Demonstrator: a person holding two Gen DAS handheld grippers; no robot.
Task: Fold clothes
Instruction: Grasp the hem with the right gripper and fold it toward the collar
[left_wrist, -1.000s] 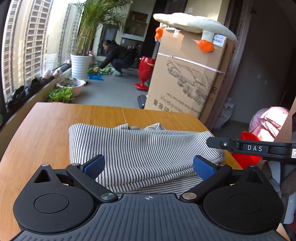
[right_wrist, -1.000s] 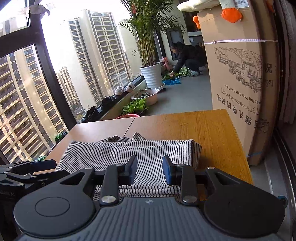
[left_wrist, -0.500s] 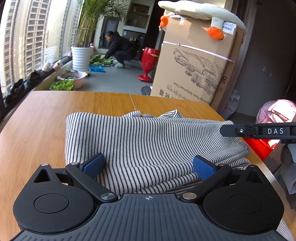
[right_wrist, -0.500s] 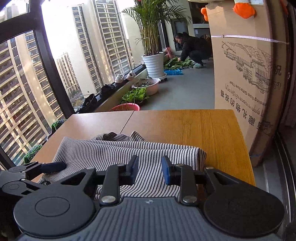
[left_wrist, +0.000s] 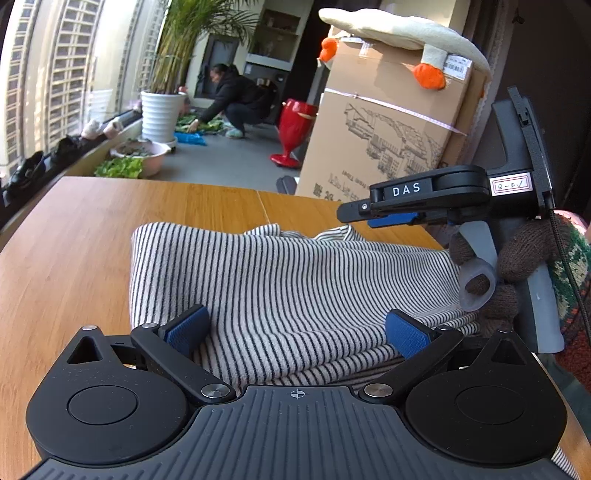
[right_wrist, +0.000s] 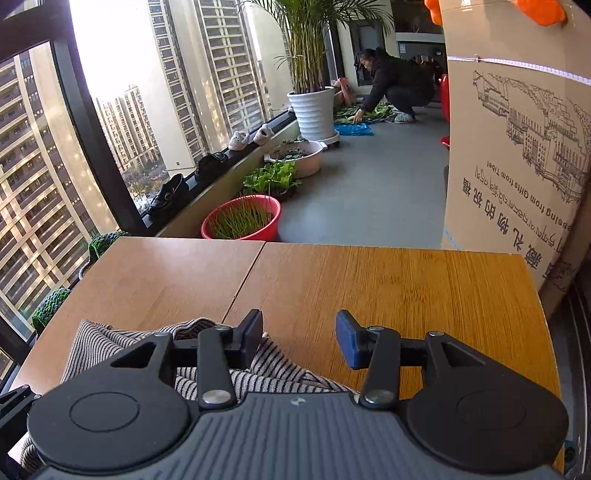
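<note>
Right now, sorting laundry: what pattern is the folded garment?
Black-and-white stripes on the garment; left wrist view.

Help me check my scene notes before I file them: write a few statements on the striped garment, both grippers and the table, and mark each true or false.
1. The striped garment lies folded in layers on the wooden table. True.
2. The left gripper is shut on the garment. False: its blue pads stand wide apart, with the cloth lying between them, ungripped.
3. The right gripper is open. True.
4. The right gripper holds a fold of cloth. False: nothing sits between its pads; bare table shows in the gap.
5. A cardboard box stands beyond the table with a plush toy on top. True.
</note>
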